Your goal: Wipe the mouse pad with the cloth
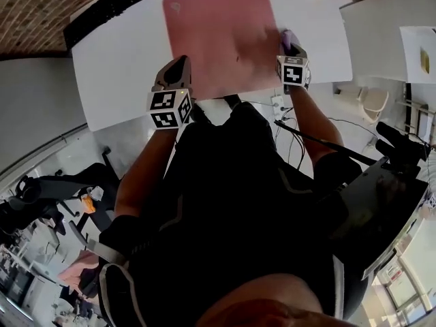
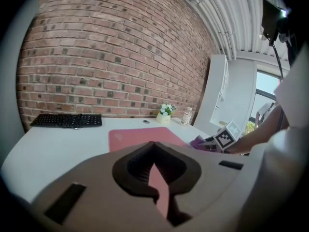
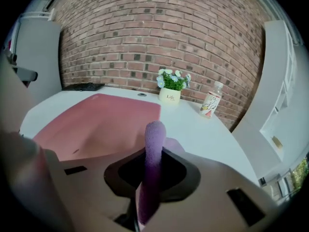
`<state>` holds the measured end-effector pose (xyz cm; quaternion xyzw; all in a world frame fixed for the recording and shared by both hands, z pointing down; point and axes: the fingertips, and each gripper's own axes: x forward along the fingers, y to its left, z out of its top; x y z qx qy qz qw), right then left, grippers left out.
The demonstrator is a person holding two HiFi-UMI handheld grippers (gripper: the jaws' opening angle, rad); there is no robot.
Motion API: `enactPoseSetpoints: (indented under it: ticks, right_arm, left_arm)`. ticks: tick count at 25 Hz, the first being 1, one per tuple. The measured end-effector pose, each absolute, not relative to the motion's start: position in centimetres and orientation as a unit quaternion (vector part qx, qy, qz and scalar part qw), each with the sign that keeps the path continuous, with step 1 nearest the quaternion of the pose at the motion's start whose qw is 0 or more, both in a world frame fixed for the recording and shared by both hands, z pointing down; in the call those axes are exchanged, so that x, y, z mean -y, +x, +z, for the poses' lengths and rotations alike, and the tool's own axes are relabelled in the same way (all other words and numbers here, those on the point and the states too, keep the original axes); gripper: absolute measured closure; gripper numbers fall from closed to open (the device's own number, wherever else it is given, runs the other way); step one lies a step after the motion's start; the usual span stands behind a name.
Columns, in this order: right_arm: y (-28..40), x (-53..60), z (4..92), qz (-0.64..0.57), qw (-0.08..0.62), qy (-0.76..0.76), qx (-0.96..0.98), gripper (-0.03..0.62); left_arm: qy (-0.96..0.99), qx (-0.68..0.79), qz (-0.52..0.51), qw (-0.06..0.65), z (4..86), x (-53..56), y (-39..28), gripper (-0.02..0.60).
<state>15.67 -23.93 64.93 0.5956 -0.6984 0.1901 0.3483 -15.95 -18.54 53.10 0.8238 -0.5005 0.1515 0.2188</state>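
The pink pad lies flat on the white desk, its long sides running near to far. The left gripper sits at the pad's near left corner. Its jaws are drawn together to a thin slit, with nothing between them, and a sliver of pink pad shows through the slit from below. The right gripper is at the pad's right edge, in its nearer half, with its jaws clamped on the purple cloth. A rounded fold of the cloth stands up past the jaw tips. In the head view the cloth bulges out just beyond the gripper, beside the pad's right edge; whether it touches the pad cannot be told. From the right gripper view the pad spreads out to the left and ahead.

A black keyboard lies at the far left of the desk, well apart from the pad. A small pot of flowers and a bottle stand at the far right, before a brick wall.
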Motion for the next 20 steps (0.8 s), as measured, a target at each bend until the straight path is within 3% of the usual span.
enactPoseSetpoints:
  ticks: [20]
  right_arm:
    - [1.9,23.8,66.1,0.273,0.289,0.549,0.735,0.534]
  left_arm:
    - [0.808,0.523,0.131,0.237,53.7,15.0,-23.9,0.577]
